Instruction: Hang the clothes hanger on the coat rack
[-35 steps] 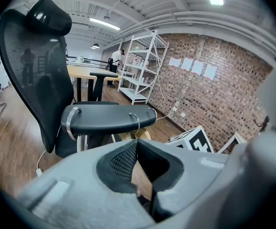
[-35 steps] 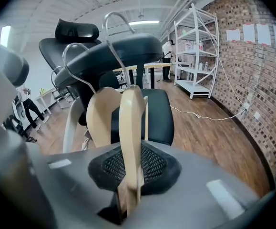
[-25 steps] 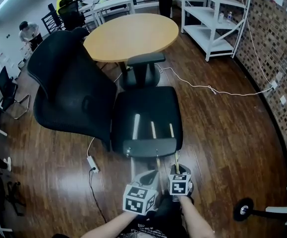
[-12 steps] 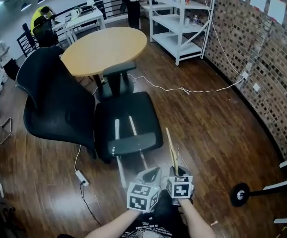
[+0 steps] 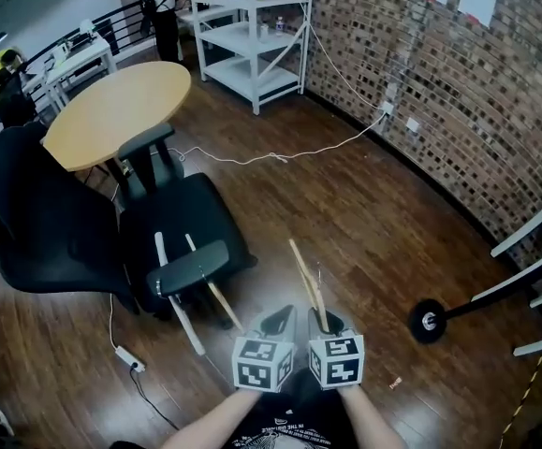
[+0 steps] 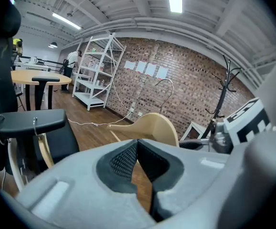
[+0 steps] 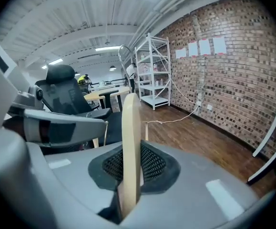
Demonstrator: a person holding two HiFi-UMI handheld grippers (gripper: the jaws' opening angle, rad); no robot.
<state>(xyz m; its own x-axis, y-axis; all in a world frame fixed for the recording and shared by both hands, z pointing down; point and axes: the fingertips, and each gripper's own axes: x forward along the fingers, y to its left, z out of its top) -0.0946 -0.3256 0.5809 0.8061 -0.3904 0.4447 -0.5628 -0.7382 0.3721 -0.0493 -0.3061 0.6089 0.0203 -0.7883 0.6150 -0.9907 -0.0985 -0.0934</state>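
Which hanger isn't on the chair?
The wooden hanger clamped in the right gripper, sticking up over the floor; the other two hangers lie on the black chair.

The clothes hanger (image 5: 304,279) in the right gripper (image 5: 325,320) is pale bare wood; that gripper and the left gripper (image 5: 278,320) are grey with black mesh pads (image 7: 153,165), each topped by a white cube (image 5: 336,361) printed with black square markers. Ahead of both, the floor (image 5: 345,204) is glossy dark-brown plank; right of the right gripper is a red-brown brick wall (image 5: 458,92) with pale mortar; left of the left gripper is a black office chair (image 5: 55,223); beyond it are a tan round table (image 5: 111,110) and white shelving (image 5: 252,26).
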